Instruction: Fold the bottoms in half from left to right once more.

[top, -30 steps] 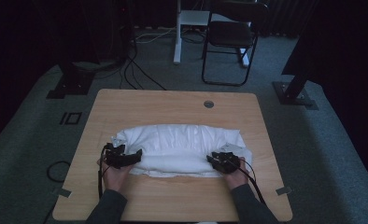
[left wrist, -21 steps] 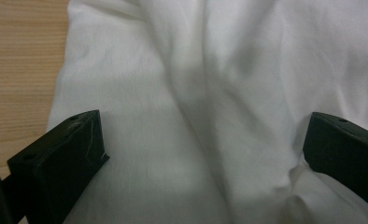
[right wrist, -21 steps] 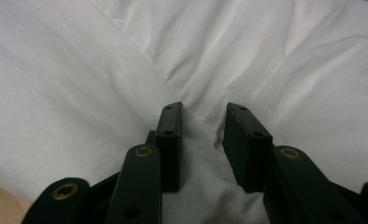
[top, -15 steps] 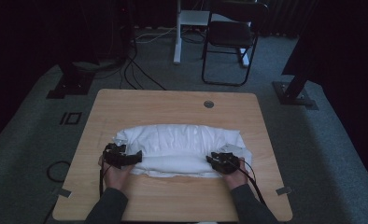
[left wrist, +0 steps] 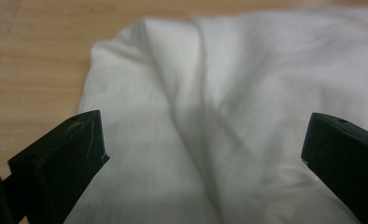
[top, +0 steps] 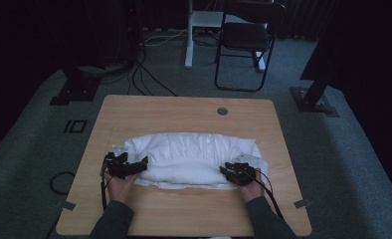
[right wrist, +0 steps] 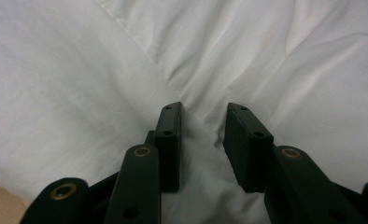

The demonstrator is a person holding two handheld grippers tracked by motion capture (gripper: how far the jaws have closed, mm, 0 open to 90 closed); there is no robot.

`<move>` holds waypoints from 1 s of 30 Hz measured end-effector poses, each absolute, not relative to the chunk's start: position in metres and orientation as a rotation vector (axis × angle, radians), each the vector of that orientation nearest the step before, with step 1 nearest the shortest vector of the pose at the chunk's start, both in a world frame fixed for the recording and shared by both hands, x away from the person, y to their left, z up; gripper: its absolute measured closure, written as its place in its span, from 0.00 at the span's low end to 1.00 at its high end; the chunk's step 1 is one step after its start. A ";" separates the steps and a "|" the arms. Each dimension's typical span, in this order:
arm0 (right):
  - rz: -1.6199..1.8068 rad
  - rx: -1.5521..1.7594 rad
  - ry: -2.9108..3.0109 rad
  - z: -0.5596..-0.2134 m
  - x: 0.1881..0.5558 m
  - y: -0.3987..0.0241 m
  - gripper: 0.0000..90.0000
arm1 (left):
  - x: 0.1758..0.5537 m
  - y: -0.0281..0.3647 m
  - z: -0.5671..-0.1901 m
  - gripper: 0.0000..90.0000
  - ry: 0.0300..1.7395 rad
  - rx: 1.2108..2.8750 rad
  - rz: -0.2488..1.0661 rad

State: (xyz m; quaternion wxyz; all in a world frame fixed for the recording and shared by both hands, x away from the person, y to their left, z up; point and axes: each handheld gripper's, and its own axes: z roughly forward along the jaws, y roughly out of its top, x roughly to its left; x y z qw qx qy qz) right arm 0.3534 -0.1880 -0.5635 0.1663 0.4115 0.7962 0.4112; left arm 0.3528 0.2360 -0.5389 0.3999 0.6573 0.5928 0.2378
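A white cloth (top: pixel 194 157) lies bunched in a long mound across the middle of the wooden table (top: pixel 184 114). My left gripper (top: pixel 140 165) sits at the cloth's left end. In the left gripper view this left gripper (left wrist: pixel 203 144) stands wide open, with the rumpled white cloth (left wrist: pixel 229 93) below and between the jaws and neither pad touching it. My right gripper (top: pixel 227 172) rests at the cloth's near right part. In the right gripper view that right gripper (right wrist: pixel 203 128) has its jaws close together, pinching a raised fold of the white cloth (right wrist: pixel 201 135).
Bare wood runs along the table's near edge (top: pixel 184 209) and its far half, where a round cable hole (top: pixel 222 111) sits. Behind the table stand a black chair (top: pixel 246 40), a white post (top: pixel 189 35) and floor cables (top: pixel 149 74).
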 end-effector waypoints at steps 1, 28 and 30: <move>1.174 1.173 2.267 -0.564 0.353 -0.188 0.74 | 0.352 0.239 -0.537 0.00 1.493 1.653 0.598; 1.199 1.177 2.260 -0.565 0.353 -0.190 0.73 | 0.363 0.238 -0.556 0.16 1.664 1.798 0.661; 1.200 1.179 2.260 -0.565 0.353 -0.190 0.73 | 0.361 0.234 -0.554 0.30 1.606 1.831 0.626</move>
